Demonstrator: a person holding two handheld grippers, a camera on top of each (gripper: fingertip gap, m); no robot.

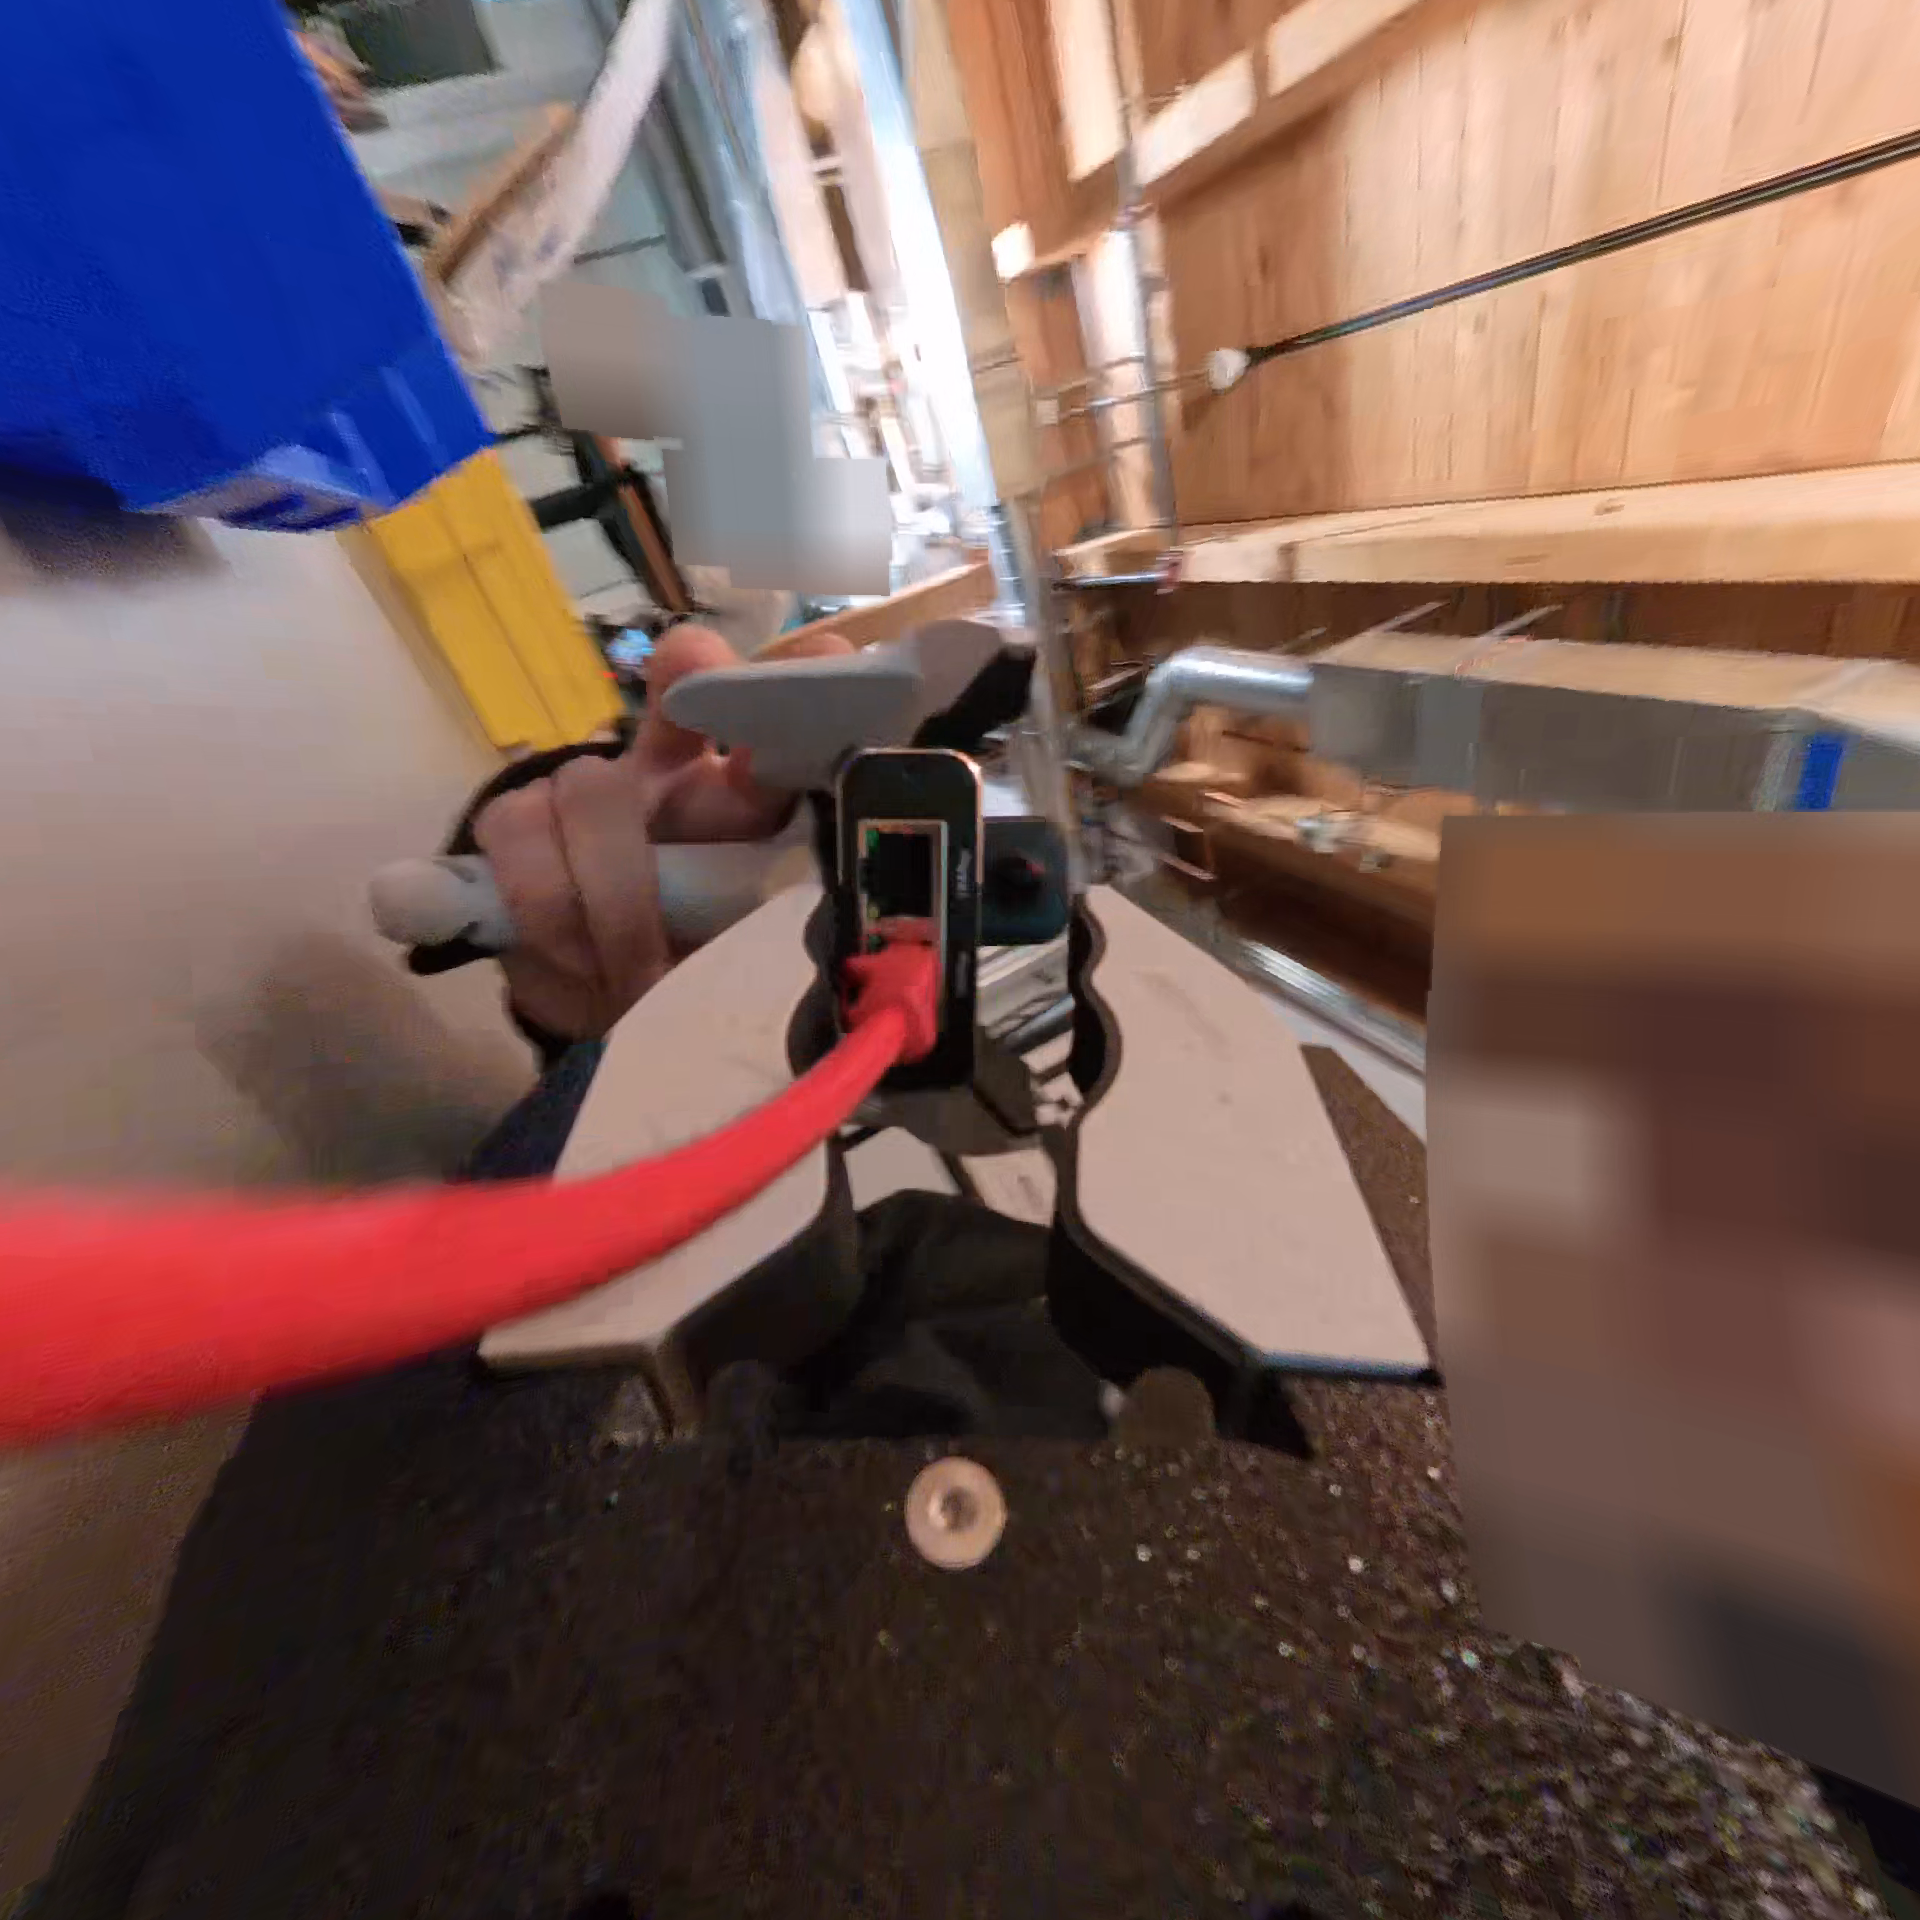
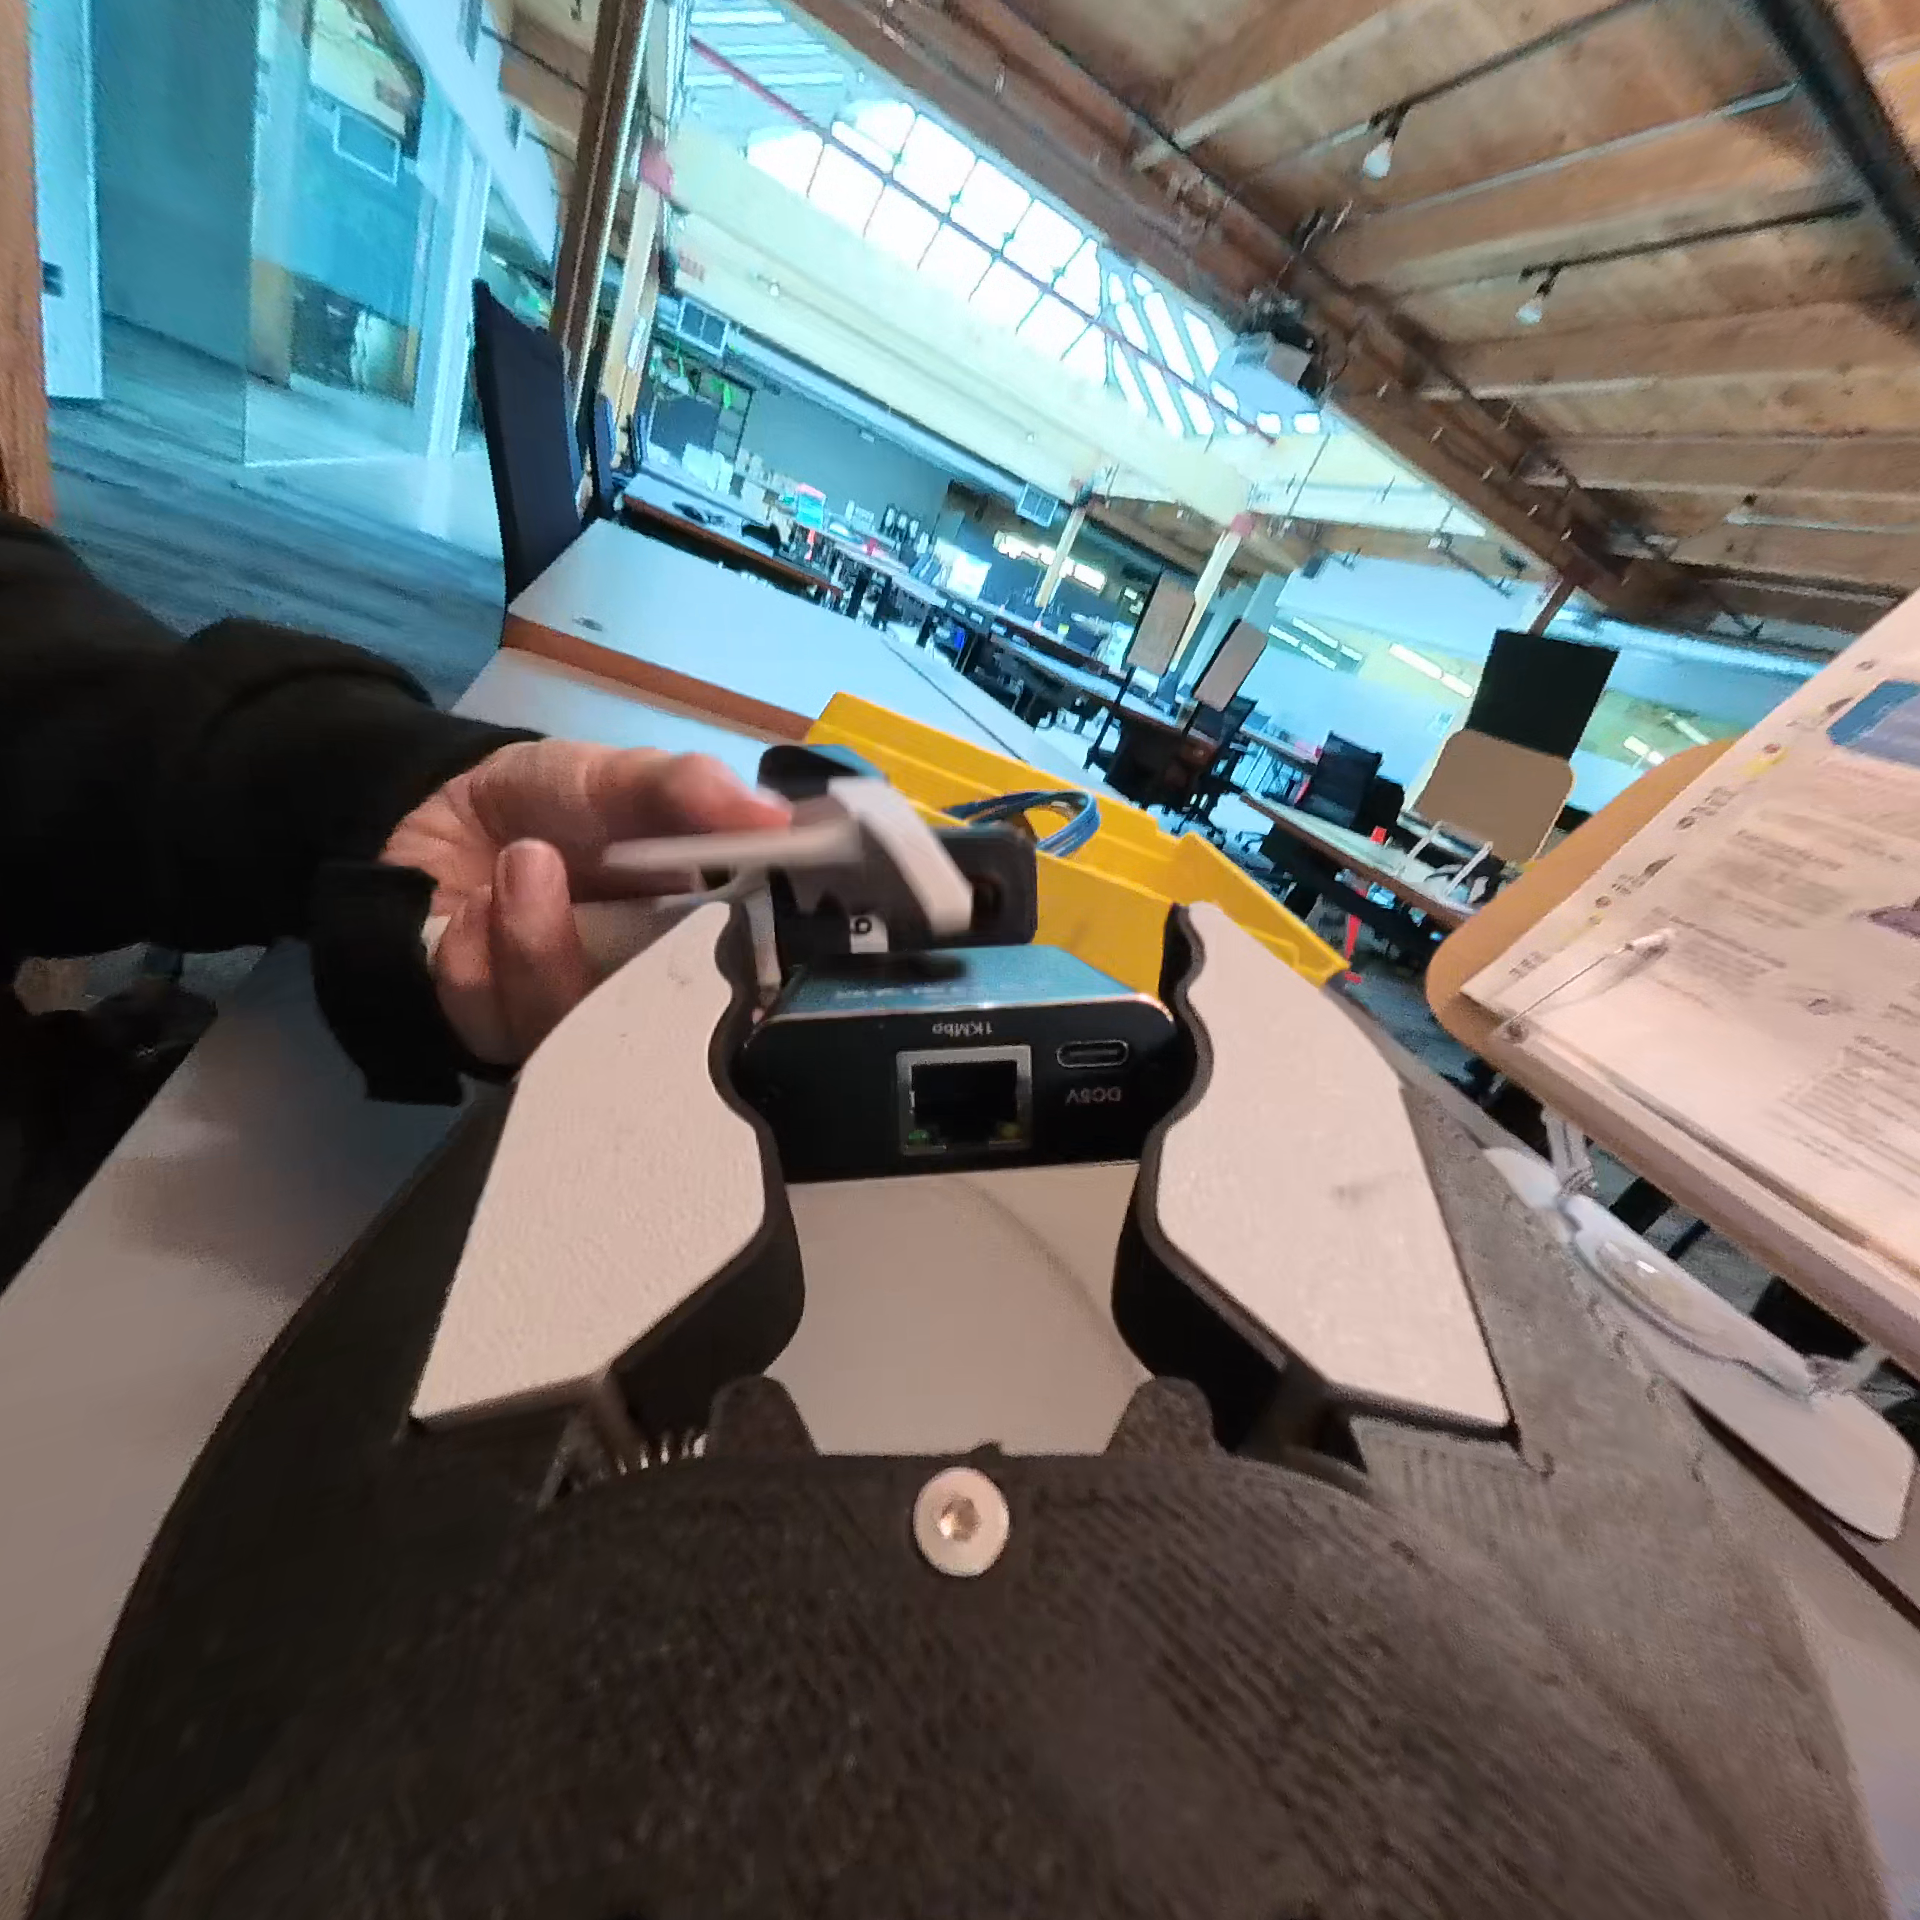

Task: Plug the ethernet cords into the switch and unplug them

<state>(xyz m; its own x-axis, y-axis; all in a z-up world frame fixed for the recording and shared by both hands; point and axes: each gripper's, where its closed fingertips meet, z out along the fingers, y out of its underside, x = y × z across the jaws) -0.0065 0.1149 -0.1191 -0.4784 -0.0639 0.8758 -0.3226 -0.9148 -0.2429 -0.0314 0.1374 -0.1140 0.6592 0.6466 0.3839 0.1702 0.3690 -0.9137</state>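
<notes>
two claws meet on one small black switch [image 2: 961, 1081], each from an opposite end. the right claw [image 2: 961, 1091] pinches the switch across its width, its pale fingers [image 2: 623, 1143] pressed against both sides, so the end with a single empty port and a small oval power socket faces the right wrist camera; this looks like a steadying hold, keeping the box fixed while the other end is worked. in the left wrist view the switch [image 1: 912, 914] stands on edge between the left claw [image 1: 940, 997] fingers, which sit close beside it; i judge they pinch its far end, though real contact is hard to confirm. that face shows two ports: the upper one empty, the lower one filled by the plug of the red ethernet cord [image 1: 416, 1247], which sweeps out to the left. the person's hand [image 2: 520, 883] works the left claw's handle. a yellow bin [image 2: 1101, 862] with a blue cable sits behind on the white desk [image 2: 260, 1195]. one cord is seated; the other ports are still unfilled.
</notes>
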